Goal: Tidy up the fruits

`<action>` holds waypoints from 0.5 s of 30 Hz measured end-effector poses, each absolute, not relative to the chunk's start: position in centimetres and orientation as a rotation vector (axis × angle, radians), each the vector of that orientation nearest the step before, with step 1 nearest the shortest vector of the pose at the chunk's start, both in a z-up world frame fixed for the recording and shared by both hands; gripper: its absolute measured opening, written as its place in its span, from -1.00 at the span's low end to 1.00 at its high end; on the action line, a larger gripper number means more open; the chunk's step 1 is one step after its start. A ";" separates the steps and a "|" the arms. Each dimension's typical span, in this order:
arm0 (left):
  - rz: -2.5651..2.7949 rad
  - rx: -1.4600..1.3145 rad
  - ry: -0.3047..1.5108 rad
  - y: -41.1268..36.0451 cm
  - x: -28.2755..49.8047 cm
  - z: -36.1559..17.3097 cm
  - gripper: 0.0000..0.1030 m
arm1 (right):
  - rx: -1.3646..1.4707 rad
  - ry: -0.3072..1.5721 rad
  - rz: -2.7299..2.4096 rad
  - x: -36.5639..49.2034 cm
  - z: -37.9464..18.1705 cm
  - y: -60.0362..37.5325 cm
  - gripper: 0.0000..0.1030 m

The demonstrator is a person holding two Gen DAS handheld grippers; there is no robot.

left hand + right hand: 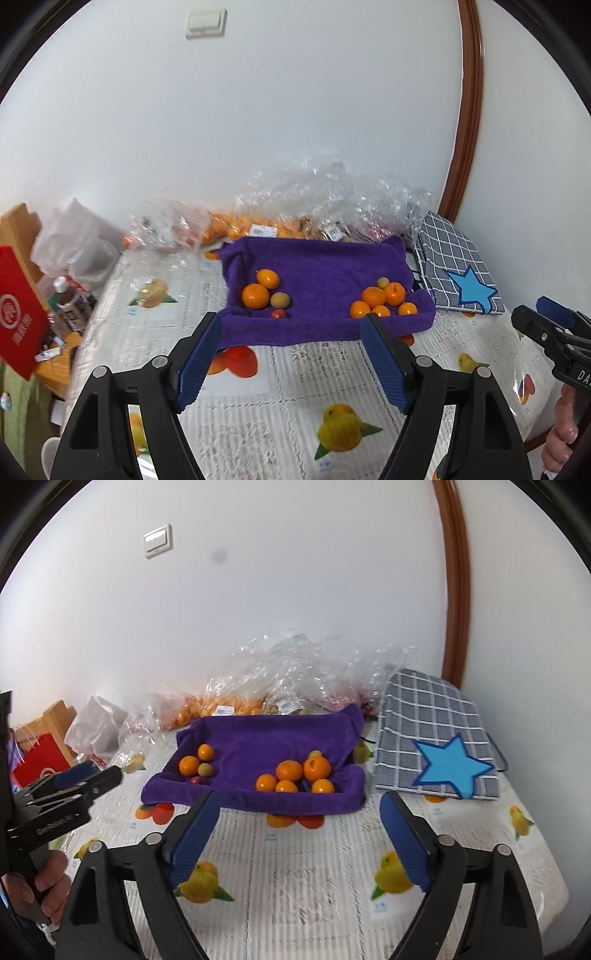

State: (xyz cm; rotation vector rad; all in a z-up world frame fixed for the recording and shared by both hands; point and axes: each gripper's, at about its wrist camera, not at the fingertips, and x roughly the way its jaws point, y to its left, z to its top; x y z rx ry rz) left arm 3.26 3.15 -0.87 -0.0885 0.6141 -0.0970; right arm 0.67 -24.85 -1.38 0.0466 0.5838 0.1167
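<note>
Fruit sorted into two clusters on the purple towel (pixel 325 266): tangerines (pixel 382 301) right, mixed pieces (pixel 264 291) left. I hold left gripper (pixel 291 321) and right gripper (pixel 301 801) apart, empty, clear of the towel.

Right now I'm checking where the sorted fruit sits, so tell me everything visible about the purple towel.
The purple towel looks like soft, plush terry cloth. It lies spread on the fruit-print tablecloth, its edges bunched up into a low rim and its front edge folded over. Two clusters of fruit rest on it: a smaller left group and a larger group of oranges at right. Clear plastic bags crowd its back edge. Neither gripper touches it.
</note>
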 end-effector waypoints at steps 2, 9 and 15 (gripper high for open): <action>-0.082 -0.084 0.590 3.0 2.1 -0.1 0.51 | 0.055 0.583 0.107 0.0 -1.0 -25.0 0.79; -0.067 -0.058 0.534 2.1 0.2 1.4 0.56 | 0.046 0.554 0.103 -2.8 -0.1 -25.7 0.88; -0.080 -0.063 0.546 1.5 0.0 1.2 0.57 | 0.033 0.545 0.058 -3.5 0.1 -26.0 0.88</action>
